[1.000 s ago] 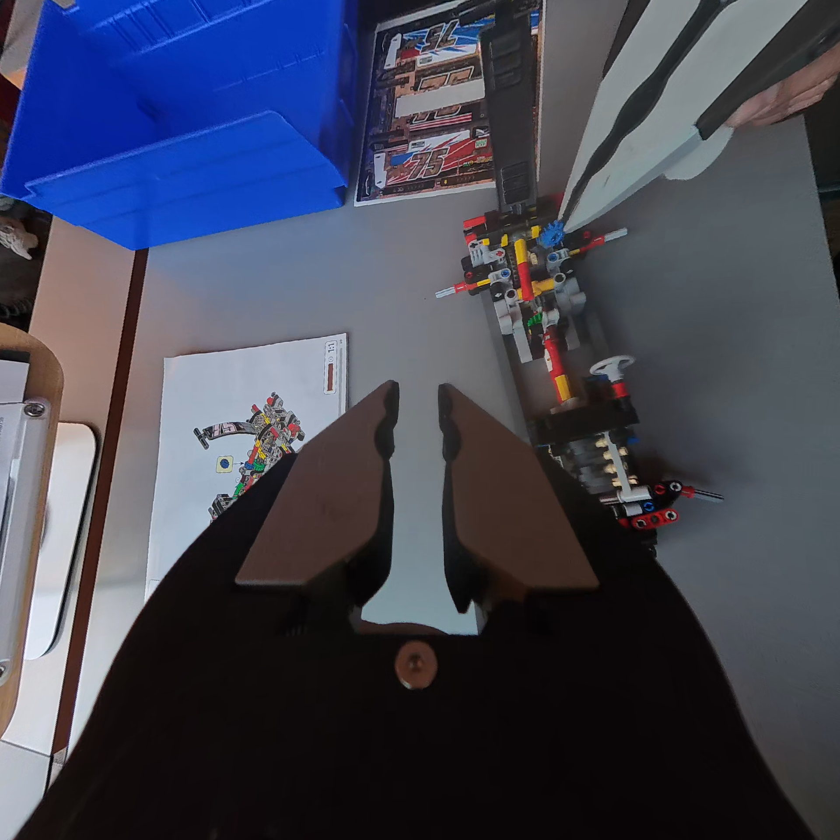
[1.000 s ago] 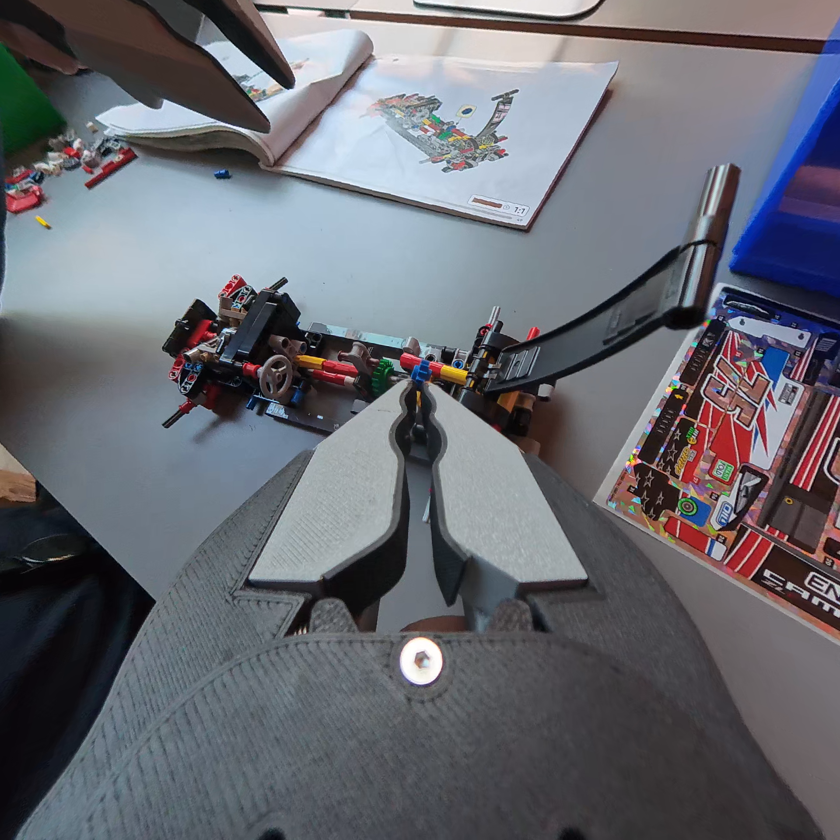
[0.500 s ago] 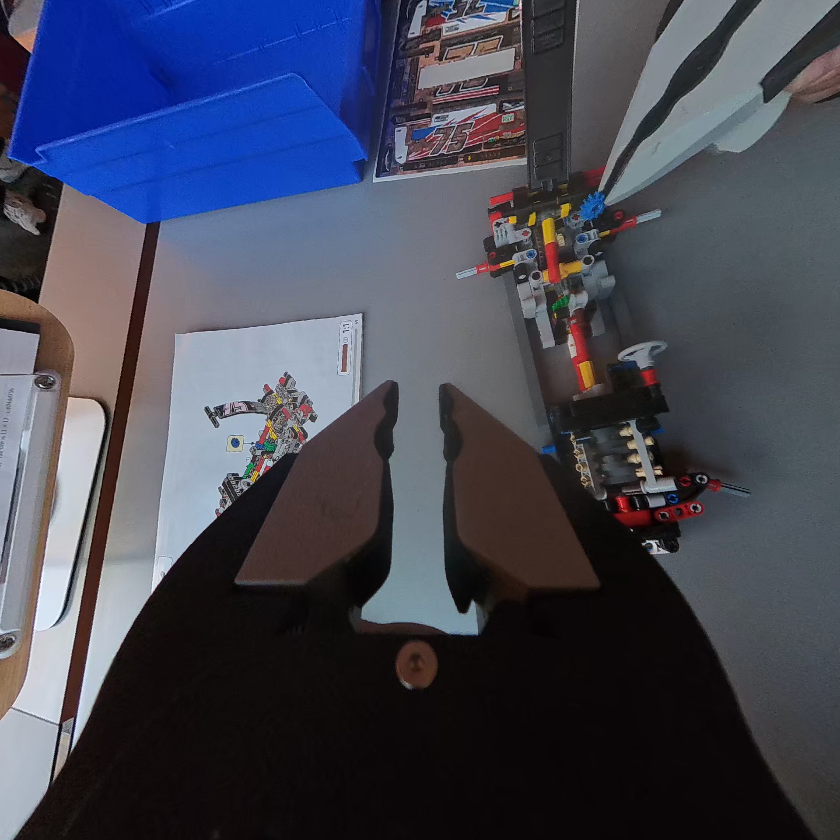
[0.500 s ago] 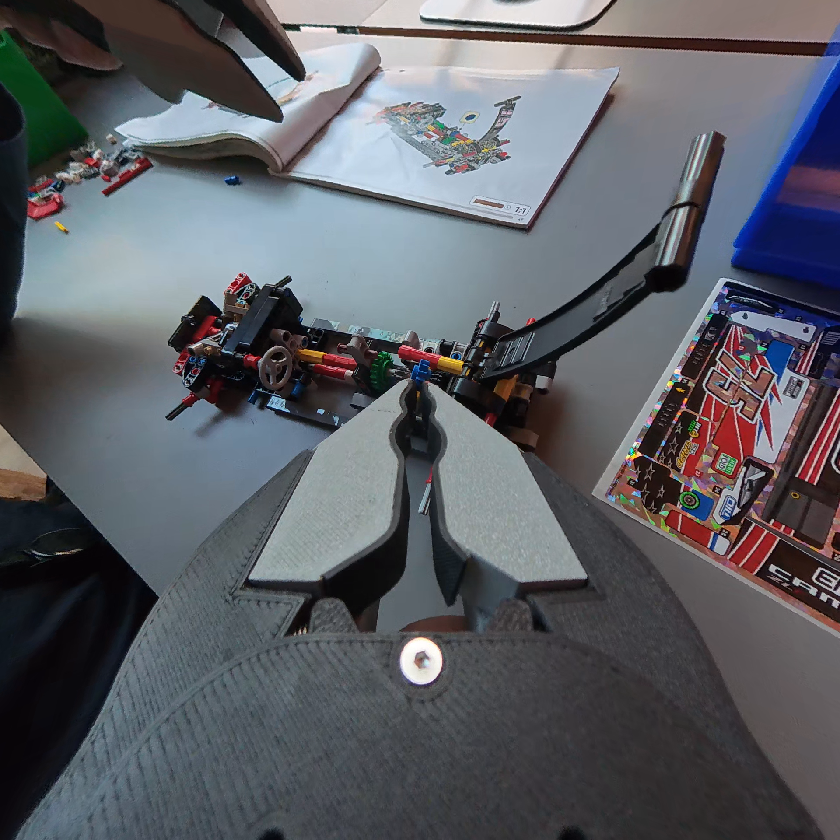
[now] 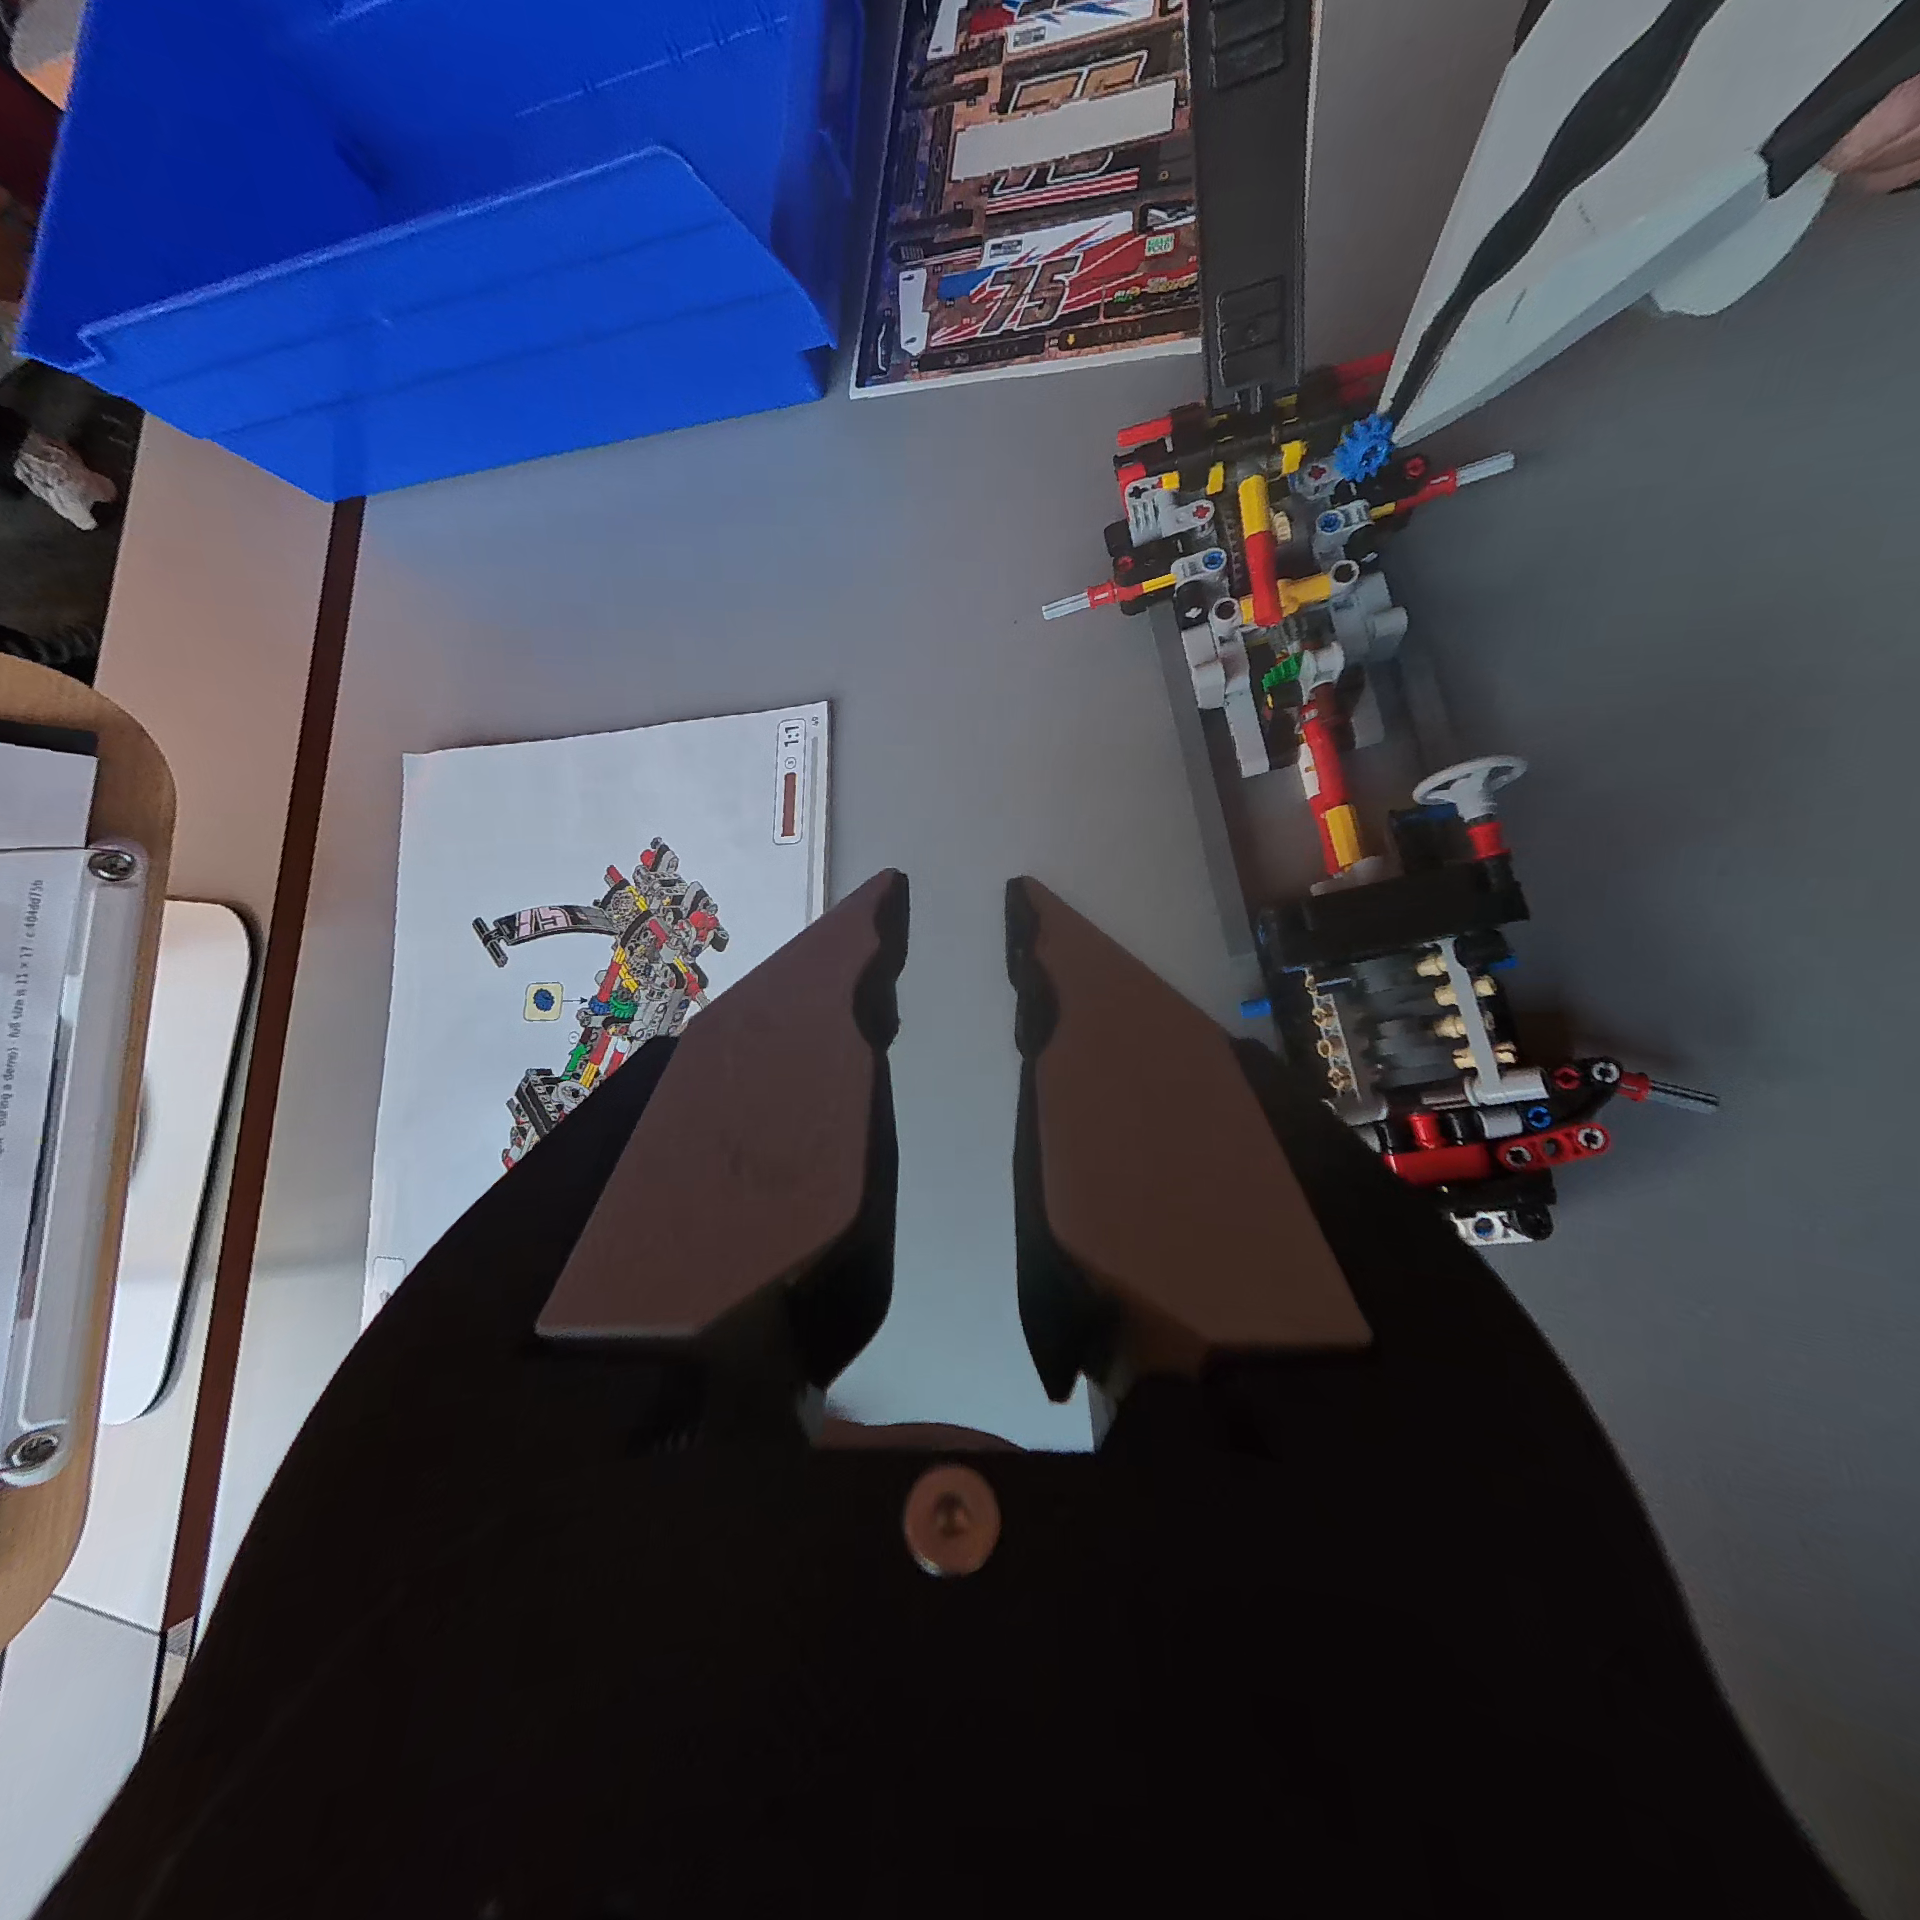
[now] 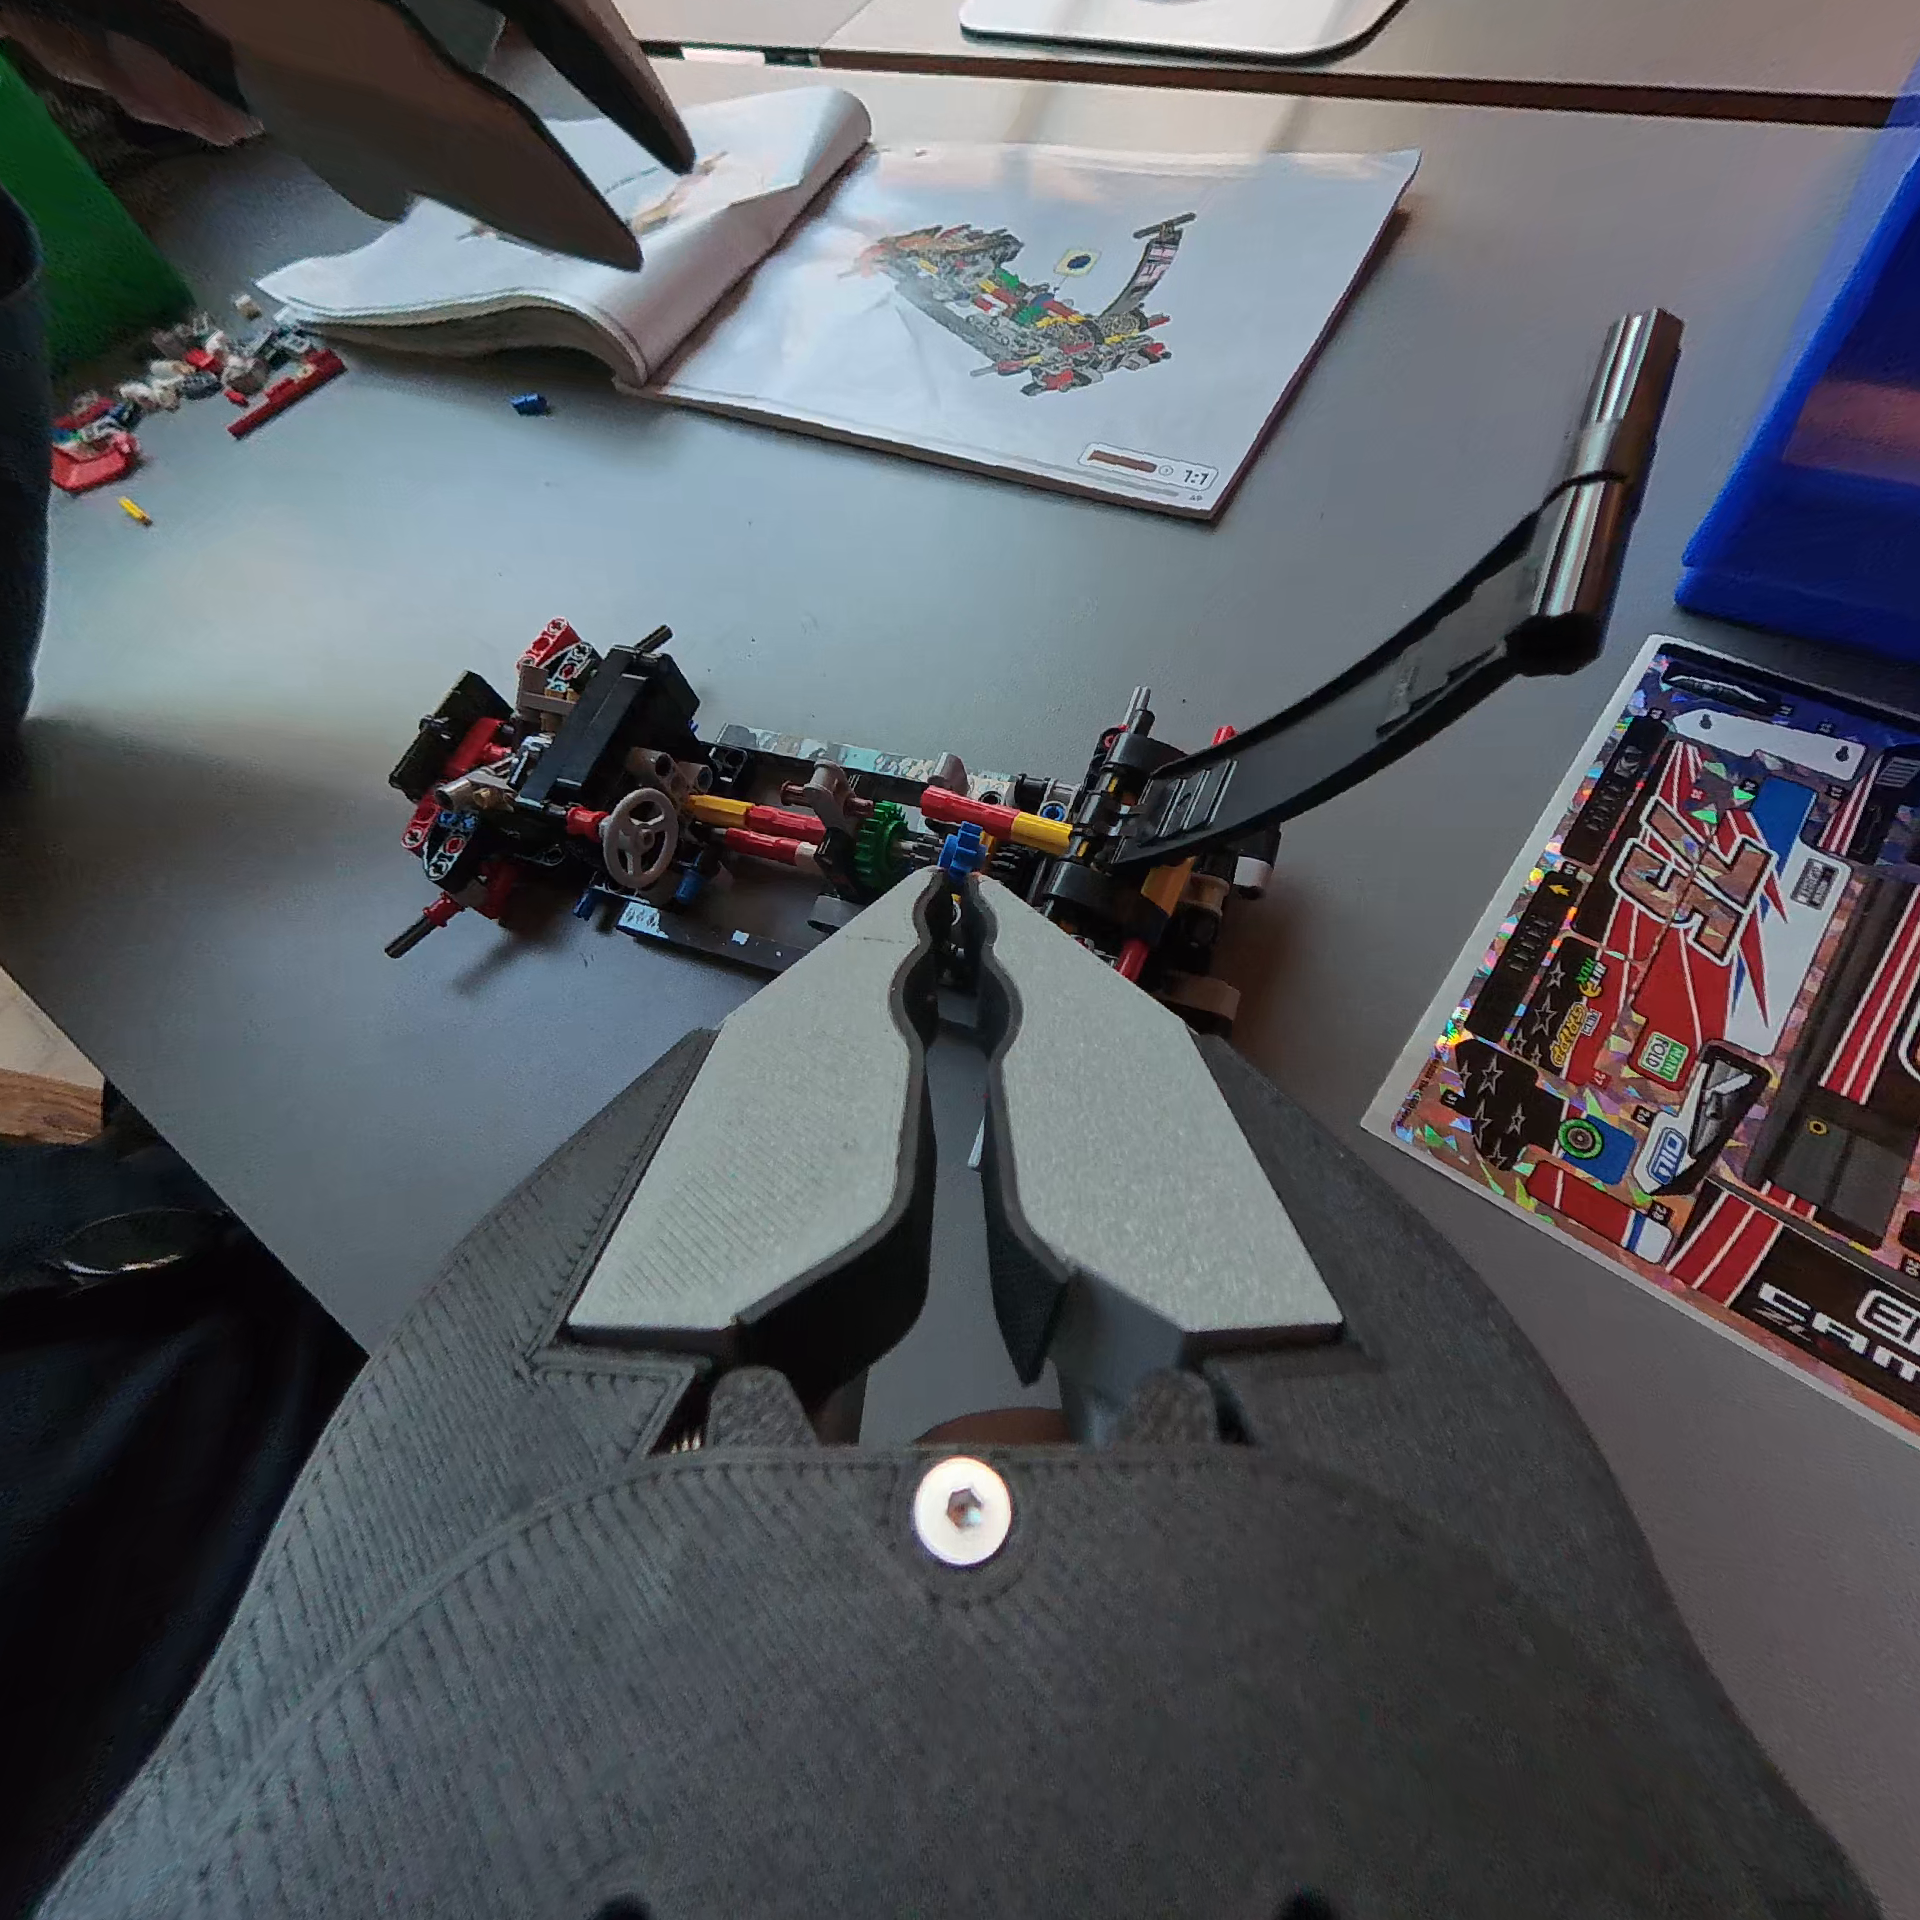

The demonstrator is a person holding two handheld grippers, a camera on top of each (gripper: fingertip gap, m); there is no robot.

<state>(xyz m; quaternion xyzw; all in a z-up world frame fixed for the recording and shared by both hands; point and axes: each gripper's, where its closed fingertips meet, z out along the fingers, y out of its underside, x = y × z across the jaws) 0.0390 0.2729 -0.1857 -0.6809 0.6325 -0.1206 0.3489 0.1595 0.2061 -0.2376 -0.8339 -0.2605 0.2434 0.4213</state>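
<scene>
The desk (image 6: 727, 582) looks like smooth matt grey laminate. The right claw (image 6: 958, 883) has grainy, ribbed printed plastic, and just ahead of it sits the glossy hard-plastic brick car (image 6: 831, 821). To its right lies a sparkly foil sticker sheet (image 6: 1704, 977); farther ahead, a plain paper booklet (image 6: 1039, 301).

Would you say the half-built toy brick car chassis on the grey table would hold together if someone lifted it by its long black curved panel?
Probably not well. The chassis is an open frame of small pinned parts, so it looks fragile. The black curved panel joins only at one end and would likely flex or pop off. Thin axles stick out and could snag.
</scene>
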